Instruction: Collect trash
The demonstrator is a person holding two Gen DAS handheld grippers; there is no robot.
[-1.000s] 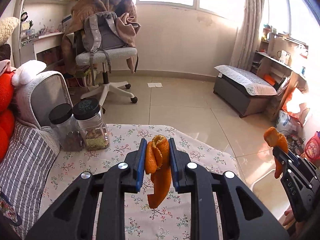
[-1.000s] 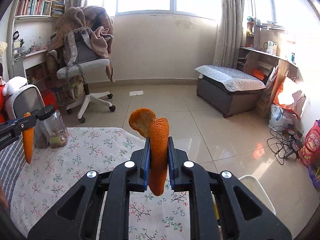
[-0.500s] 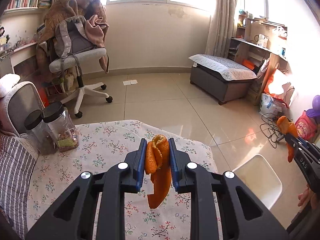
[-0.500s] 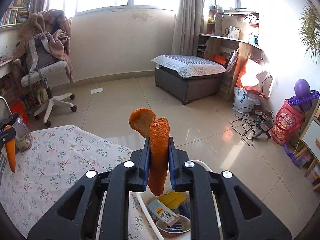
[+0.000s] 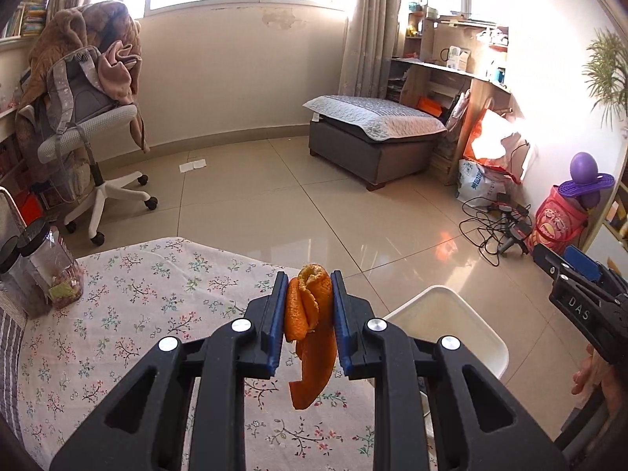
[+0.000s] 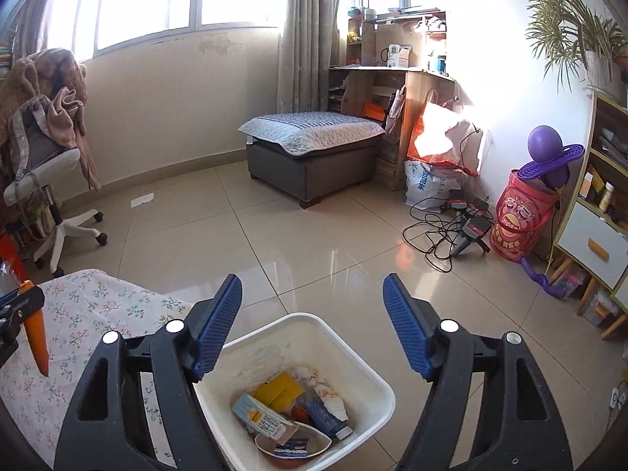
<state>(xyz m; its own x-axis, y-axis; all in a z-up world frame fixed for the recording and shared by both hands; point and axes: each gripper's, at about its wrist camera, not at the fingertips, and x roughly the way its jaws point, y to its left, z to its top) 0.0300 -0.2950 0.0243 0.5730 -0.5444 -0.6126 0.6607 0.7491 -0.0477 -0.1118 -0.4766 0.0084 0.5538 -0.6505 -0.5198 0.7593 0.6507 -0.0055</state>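
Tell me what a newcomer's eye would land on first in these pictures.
First, the bright orange peel pinched in the left gripper, hanging above the floral tablecloth. Next, the right gripper, wide open and empty, right over the white trash bin, which sits on the floor beside the table and holds cartons and wrappers. Beyond them, a sunlit room with a grey ottoman near the curtain.
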